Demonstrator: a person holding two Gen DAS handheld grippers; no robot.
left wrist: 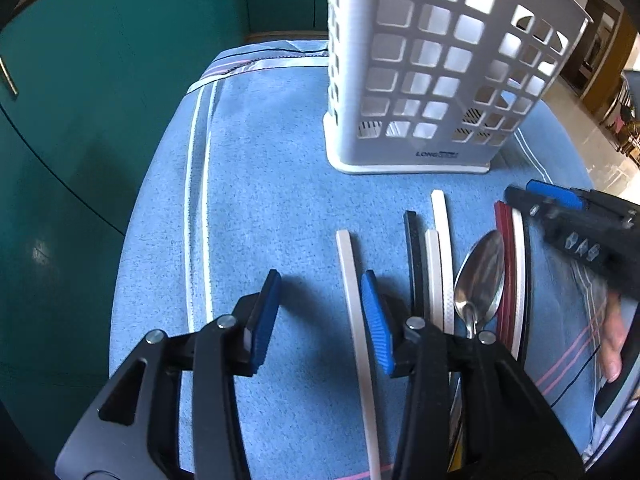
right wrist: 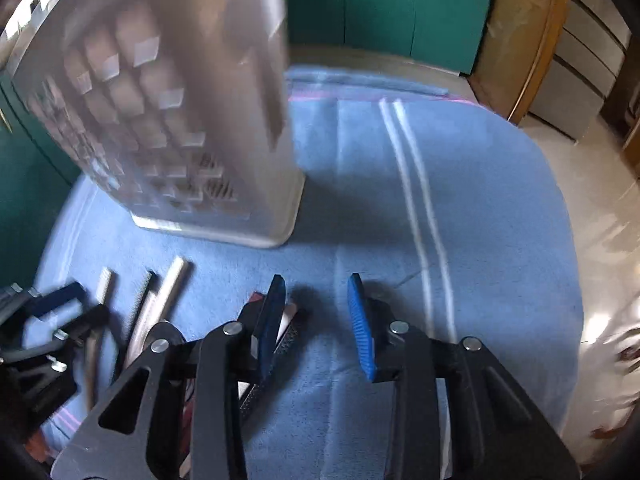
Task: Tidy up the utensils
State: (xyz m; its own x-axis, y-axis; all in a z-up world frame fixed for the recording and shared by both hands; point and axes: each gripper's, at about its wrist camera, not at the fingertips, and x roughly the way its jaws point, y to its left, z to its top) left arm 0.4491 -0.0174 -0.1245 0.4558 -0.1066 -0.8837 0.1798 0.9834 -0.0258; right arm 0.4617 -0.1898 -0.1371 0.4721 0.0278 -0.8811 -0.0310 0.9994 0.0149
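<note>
Several utensils lie side by side on a blue towel (left wrist: 272,208): a white handle (left wrist: 352,280), a black handle (left wrist: 412,248), two more white handles (left wrist: 442,232), a metal spoon (left wrist: 480,276) and a red handle (left wrist: 505,248). A white perforated utensil caddy (left wrist: 420,80) stands upright behind them. My left gripper (left wrist: 322,314) hovers open over the towel; the leftmost white handle lies below, beside its right finger, untouched. My right gripper (right wrist: 316,312) is open with bare towel between its fingers; utensil handles (right wrist: 160,304) lie to its left, some under its left finger. The caddy (right wrist: 180,120) looks blurred here.
Green cabinet doors (left wrist: 80,120) stand beyond the towel's left and far edges. The right gripper (left wrist: 560,208) shows at the right of the left wrist view, with a hand (left wrist: 612,340) behind it. Pale floor (right wrist: 592,200) and wooden furniture (right wrist: 520,40) lie to the right.
</note>
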